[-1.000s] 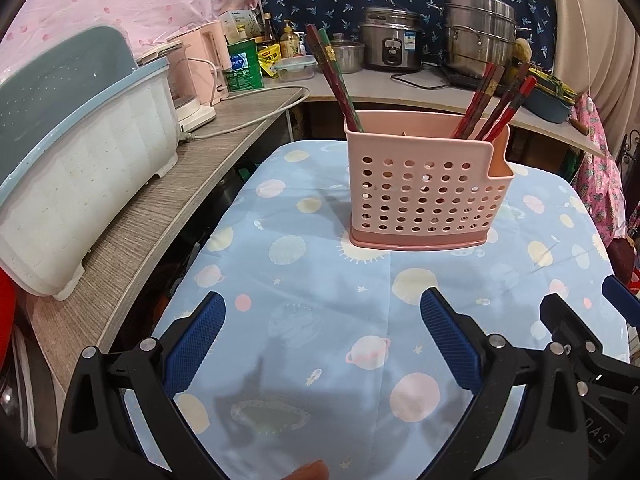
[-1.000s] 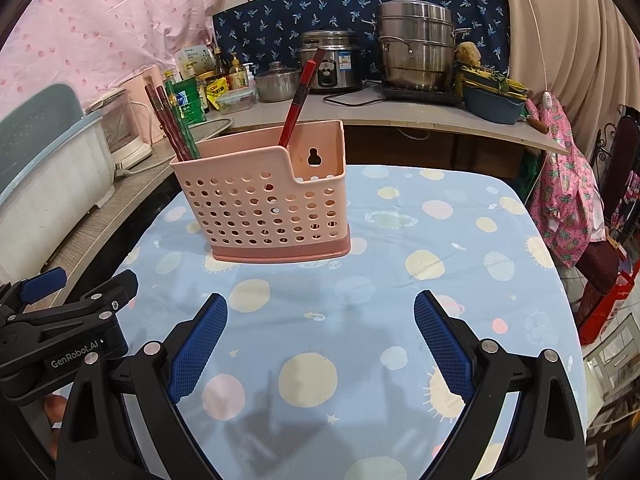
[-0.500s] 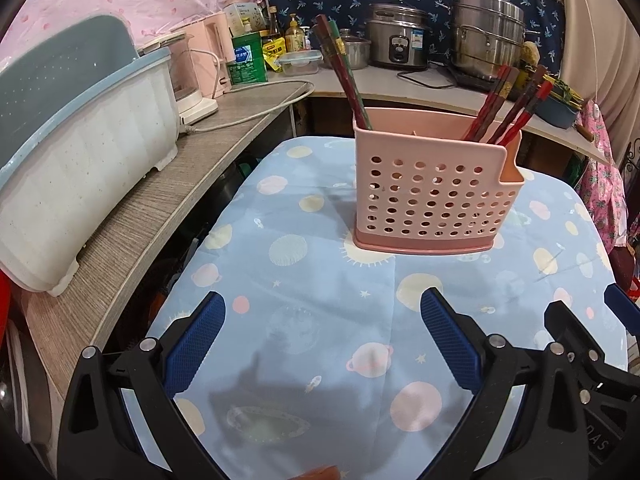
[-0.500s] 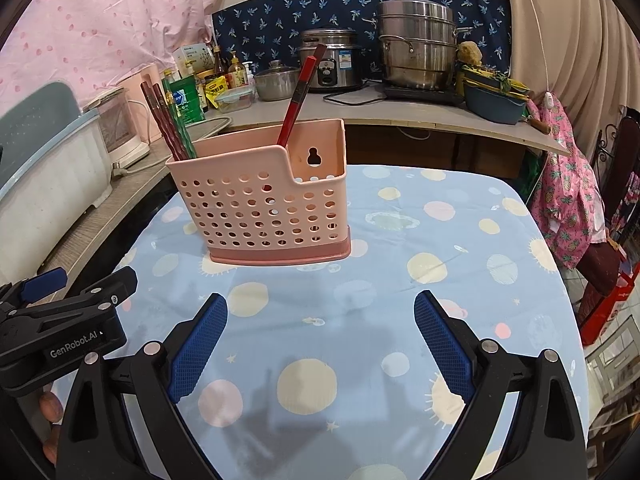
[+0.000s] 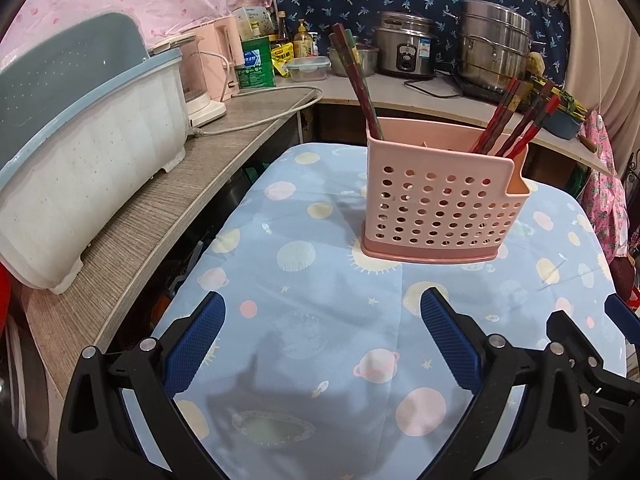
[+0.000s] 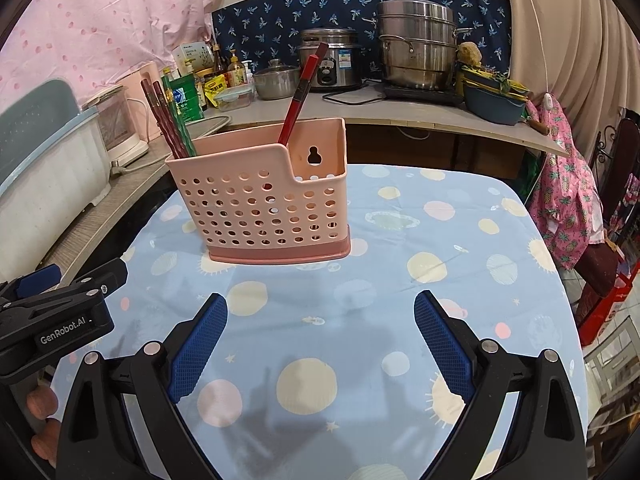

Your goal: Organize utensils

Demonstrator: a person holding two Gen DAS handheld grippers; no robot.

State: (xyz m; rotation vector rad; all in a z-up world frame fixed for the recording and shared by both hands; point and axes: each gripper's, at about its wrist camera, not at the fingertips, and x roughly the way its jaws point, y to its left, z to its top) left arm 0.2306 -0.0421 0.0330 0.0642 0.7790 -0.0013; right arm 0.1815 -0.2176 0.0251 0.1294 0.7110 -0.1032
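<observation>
A pink perforated utensil holder (image 5: 438, 204) stands upright on the blue planet-print tablecloth (image 5: 320, 320); it also shows in the right wrist view (image 6: 266, 208). Dark red chopsticks (image 5: 358, 80) lean out of its left end and red chopsticks (image 5: 516, 120) out of its right end. In the right wrist view the left bunch (image 6: 168, 120) and one red chopstick (image 6: 302, 92) show. My left gripper (image 5: 322, 332) is open and empty, short of the holder. My right gripper (image 6: 320, 332) is open and empty, beside the left gripper (image 6: 60, 312).
A white and blue dish rack (image 5: 80, 152) sits on the wooden counter (image 5: 168, 216) to the left. A kettle (image 5: 204, 80), bottles, a rice cooker (image 5: 404, 50) and steel pots (image 5: 494, 50) line the back counter. Pink clothes (image 6: 568, 200) hang at the right.
Both grippers drew slightly nearer the holder and the left view swung a little, so the holder sits further right. Both stay open and empty.
</observation>
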